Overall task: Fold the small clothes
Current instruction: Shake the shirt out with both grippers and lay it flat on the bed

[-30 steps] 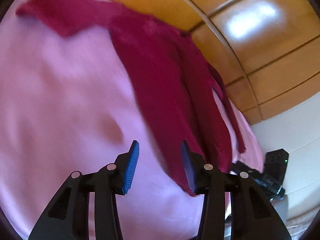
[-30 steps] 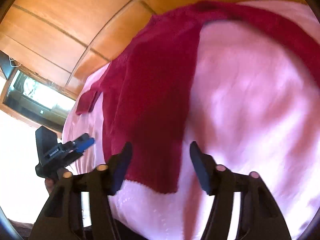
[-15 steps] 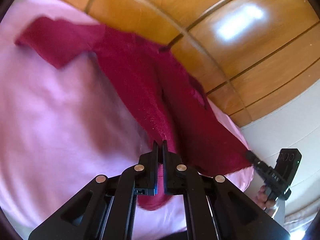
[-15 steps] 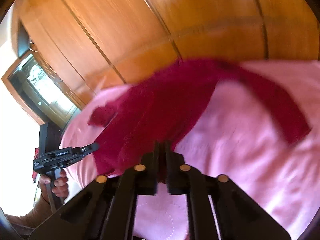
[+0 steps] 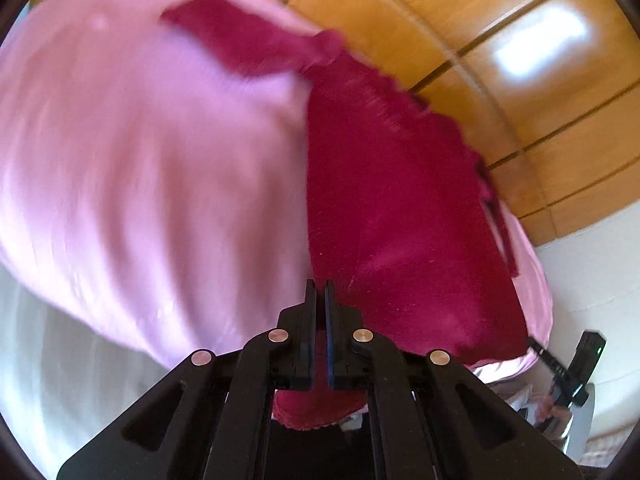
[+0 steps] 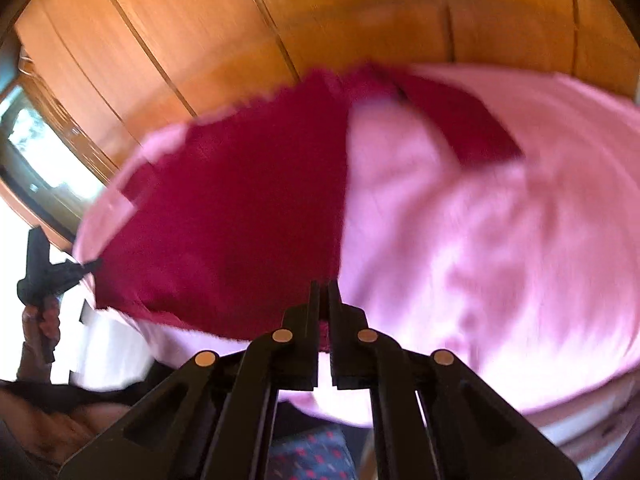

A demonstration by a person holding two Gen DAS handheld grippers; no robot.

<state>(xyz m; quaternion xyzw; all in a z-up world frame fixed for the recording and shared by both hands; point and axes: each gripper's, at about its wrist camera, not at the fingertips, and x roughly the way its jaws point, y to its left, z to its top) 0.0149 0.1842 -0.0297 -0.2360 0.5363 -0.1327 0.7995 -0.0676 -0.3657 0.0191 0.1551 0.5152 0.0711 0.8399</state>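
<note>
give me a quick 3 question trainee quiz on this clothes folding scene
1. True or false: the left gripper is open and clear of the red garment.
2. What does the right gripper hold? A) the pink sheet B) the red garment's hem C) nothing
3. Fill in: behind the bed stand panels of ____.

Key:
1. False. Its jaws are shut on the garment's near edge.
2. B. Its jaws pinch the hem at the other corner.
3. Wood.
</note>
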